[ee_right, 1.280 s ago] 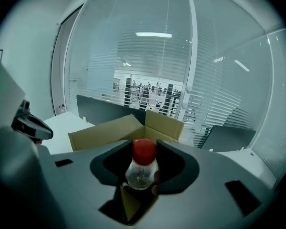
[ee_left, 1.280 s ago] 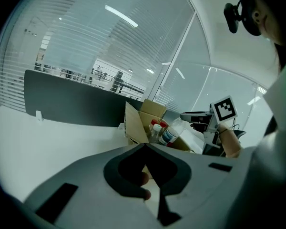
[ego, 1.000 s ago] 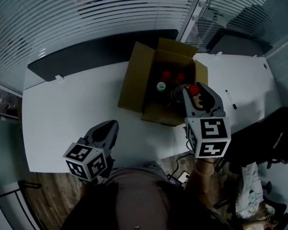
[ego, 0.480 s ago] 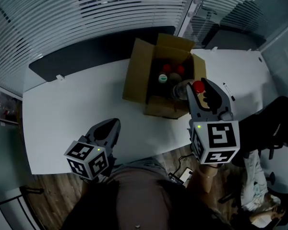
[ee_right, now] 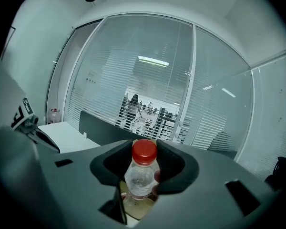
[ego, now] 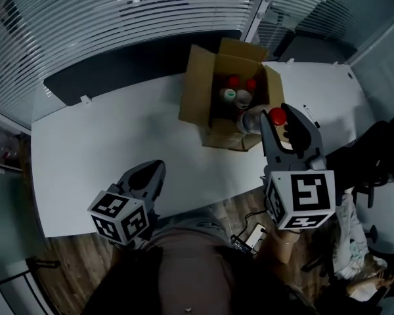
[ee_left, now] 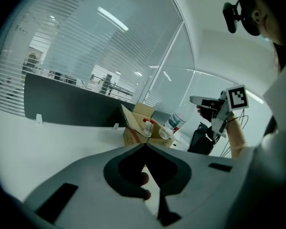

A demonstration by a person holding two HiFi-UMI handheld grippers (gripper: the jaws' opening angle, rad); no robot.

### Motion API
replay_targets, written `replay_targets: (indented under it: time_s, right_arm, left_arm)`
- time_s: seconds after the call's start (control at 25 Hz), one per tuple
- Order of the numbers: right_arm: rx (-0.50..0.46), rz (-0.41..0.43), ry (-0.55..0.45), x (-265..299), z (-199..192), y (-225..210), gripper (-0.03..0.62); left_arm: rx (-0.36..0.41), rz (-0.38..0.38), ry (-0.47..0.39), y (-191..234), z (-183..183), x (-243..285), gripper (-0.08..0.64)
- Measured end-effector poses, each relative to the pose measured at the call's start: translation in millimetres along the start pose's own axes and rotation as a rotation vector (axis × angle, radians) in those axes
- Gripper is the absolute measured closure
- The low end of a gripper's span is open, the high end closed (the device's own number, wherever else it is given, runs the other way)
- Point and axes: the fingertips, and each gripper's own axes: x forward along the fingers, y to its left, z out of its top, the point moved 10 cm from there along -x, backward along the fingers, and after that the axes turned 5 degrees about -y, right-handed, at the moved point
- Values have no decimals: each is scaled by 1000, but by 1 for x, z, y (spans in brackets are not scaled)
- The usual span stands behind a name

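Lifted since a second ago, the right tool (ego: 280,118) now carries its bottle (ego: 255,119) higher above the cardboard box (ego: 197,92), and its own view tips up toward the blinds, where before the box filled the space behind the jaws. Meanwhile the left tool (ego: 153,169) has kept its place.

Below both tools lies the white surface (ego: 118,136). The box stands open on it, ahead of the left tool and to that tool's right, and just under and in front of the right tool's tips.

Seen from the left gripper view, the left tool (ee_left: 145,145) has its jaws drawn together with nothing between them.

Along the right gripper view, the right tool (ee_right: 144,150) is clamped on the bottle (ee_right: 141,174) just under its red cap (ee_right: 144,151), with the clear body hanging beyond the jaws toward the box.

Inside the box, beyond the held bottle, stand three smaller bottles (ego: 233,83), two red-capped and one with a pale cap.
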Motion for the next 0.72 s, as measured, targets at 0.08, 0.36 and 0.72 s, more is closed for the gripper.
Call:
replay_targets:
  time_s: [0.08,0.36,0.72]
  right_arm:
    - [0,-6,-3,-7,2,8,434]
    - [6,-3,4,-25,8,31,434]
    - [26,31,7,-33,1,61,434]
  left_arm:
    - [0,-5,-1,2,-3,-9,552]
    - [1,-2,-2,7,-7,-37,551]
    - [6,33,-11,15,-18,-71,552]
